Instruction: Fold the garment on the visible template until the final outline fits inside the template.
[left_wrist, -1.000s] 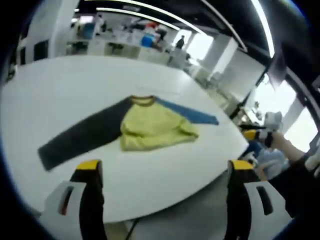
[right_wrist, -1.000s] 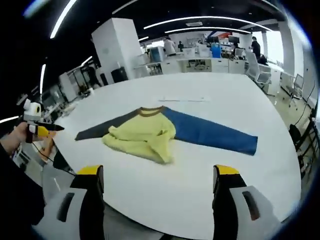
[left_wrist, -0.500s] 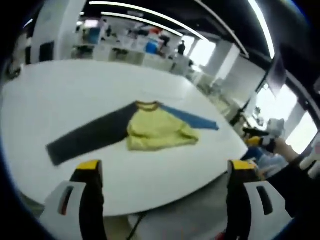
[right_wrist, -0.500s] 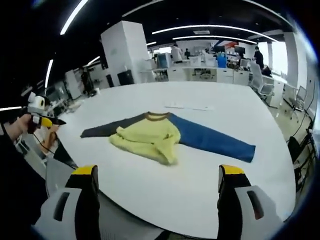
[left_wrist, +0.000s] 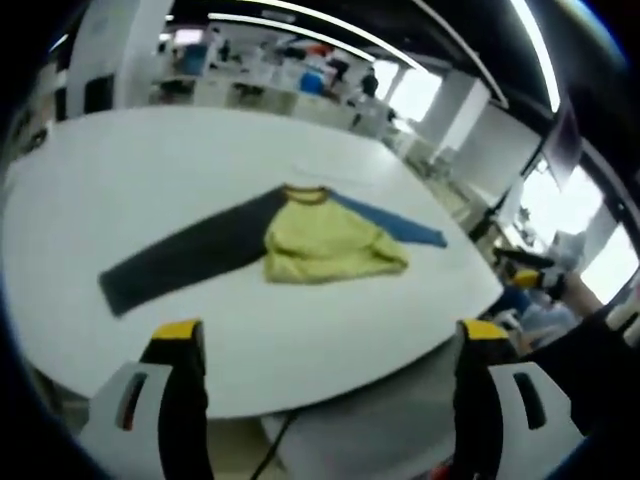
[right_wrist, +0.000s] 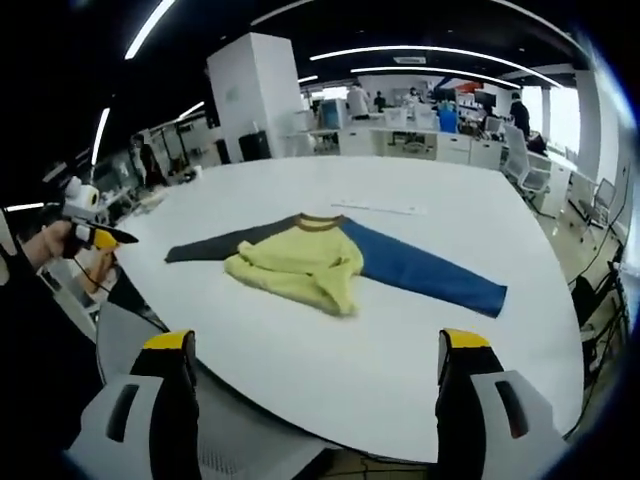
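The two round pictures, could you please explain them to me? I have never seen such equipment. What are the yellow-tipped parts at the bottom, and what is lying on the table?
A person holds one claw tool in each hand, and a fisheye camera rides on each tool. The left gripper view looks past the left claw; the right gripper view looks past the right claw. The yellow-tipped parts are each claw's two jaws, standing wide apart and holding nothing. On the white table lies a garment: a crumpled yellow body with one dark sleeve and one blue sleeve spread out. Both claws are back from it, off the table's edge. In the right gripper view, the left claw appears at the left edge.
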